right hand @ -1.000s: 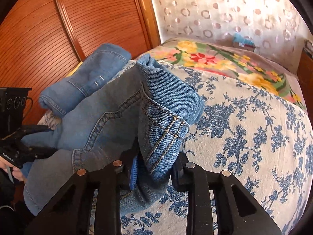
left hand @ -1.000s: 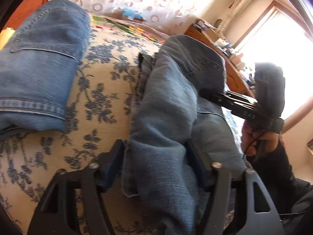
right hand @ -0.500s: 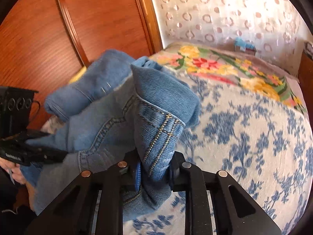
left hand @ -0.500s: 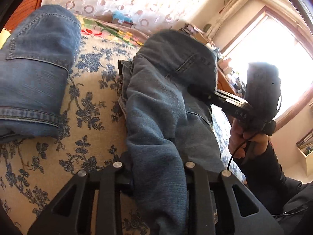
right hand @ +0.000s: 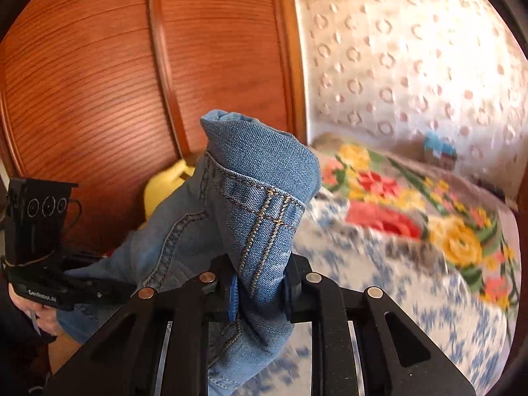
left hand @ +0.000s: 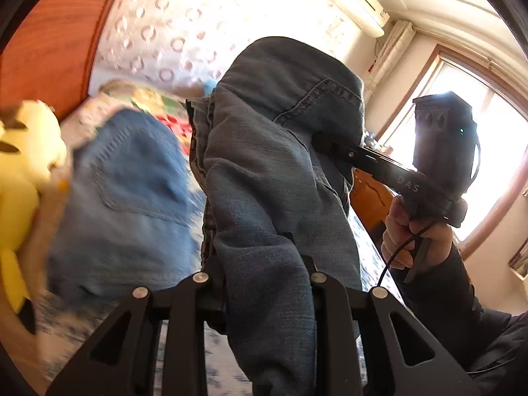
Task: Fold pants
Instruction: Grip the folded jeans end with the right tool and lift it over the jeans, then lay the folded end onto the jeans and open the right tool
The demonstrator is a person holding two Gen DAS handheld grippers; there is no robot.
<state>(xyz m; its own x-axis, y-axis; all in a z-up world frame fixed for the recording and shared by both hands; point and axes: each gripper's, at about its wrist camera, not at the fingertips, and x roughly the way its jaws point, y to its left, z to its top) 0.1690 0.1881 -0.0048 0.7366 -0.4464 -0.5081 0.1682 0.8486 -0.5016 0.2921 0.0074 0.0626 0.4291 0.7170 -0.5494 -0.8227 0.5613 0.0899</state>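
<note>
A pair of blue jeans [left hand: 274,151] hangs in the air above the bed, held from both sides. In the left wrist view my left gripper [left hand: 260,260] is shut on a thick fold of the denim, which spills down over its fingers. My right gripper [left hand: 333,147] reaches in from the right, its tips buried in the cloth near a back pocket. In the right wrist view my right gripper [right hand: 260,274] is shut on the stitched waistband of the jeans [right hand: 257,171], which stands up in a roll. My left gripper [right hand: 122,288] grips the same cloth at the left.
A second, lighter pair of jeans [left hand: 132,198] lies folded on the blue-flowered bedspread [right hand: 379,280]. A yellow plush toy [left hand: 23,171] sits at the left by the wooden wardrobe [right hand: 99,82]. A bright flowered blanket [right hand: 396,198] lies further back. A bright window [left hand: 495,165] is on the right.
Both grippers closed on the jeans and lifted them off the bed. The bedspread has dropped away below, and the views have tilted up toward the wall and wardrobe.
</note>
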